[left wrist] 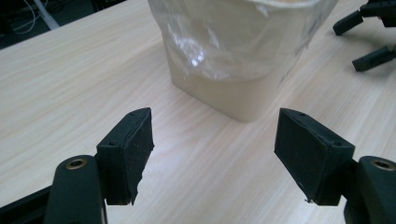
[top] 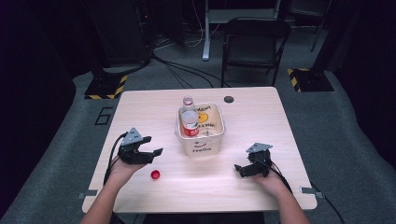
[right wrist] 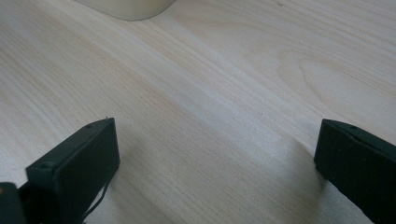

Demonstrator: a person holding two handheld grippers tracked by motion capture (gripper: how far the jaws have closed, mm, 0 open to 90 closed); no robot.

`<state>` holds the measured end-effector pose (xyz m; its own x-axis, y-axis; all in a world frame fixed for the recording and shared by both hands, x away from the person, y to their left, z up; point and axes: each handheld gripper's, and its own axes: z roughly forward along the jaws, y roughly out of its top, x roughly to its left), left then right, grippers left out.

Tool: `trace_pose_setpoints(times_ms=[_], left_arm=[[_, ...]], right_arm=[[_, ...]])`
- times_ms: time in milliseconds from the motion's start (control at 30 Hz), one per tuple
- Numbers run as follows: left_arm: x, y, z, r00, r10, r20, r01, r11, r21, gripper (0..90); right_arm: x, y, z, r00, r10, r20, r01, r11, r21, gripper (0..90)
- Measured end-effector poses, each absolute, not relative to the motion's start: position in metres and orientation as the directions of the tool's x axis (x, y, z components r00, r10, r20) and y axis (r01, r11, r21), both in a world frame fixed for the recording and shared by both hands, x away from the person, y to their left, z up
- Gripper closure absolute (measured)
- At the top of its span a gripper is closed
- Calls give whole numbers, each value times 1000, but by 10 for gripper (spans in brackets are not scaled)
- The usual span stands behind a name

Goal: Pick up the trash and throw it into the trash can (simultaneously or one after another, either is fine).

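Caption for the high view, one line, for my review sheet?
Open left tongs near a red bottle cap; right tongs open; uncapped bottle stands in the lined bin.

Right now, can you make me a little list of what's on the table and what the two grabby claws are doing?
table: light wood
bin: cream, clear plastic liner, mid-table
bottle: inside the bin, red label, no cap on
red cap: on the table, near the left gripper
left gripper: open, nothing between its jaws, faces the bin
right gripper: open, nothing between its jaws, over bare wood
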<state>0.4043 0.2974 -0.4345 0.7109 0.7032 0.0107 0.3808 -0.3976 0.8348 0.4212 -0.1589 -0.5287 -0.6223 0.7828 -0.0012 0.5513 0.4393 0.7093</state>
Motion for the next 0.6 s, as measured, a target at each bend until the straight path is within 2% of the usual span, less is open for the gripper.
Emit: trace_pose_setpoints(times_ms=[533, 600], left_arm=[[388, 326, -461, 700, 713, -35, 427, -379, 821, 274], [386, 333, -465, 697, 715, -52, 439, -369, 819, 299]], right_arm=[[422, -159, -529, -626, 780, -3, 549, 442, 709, 0], [422, -159, -529, -626, 780, -2, 549, 442, 709, 0]])
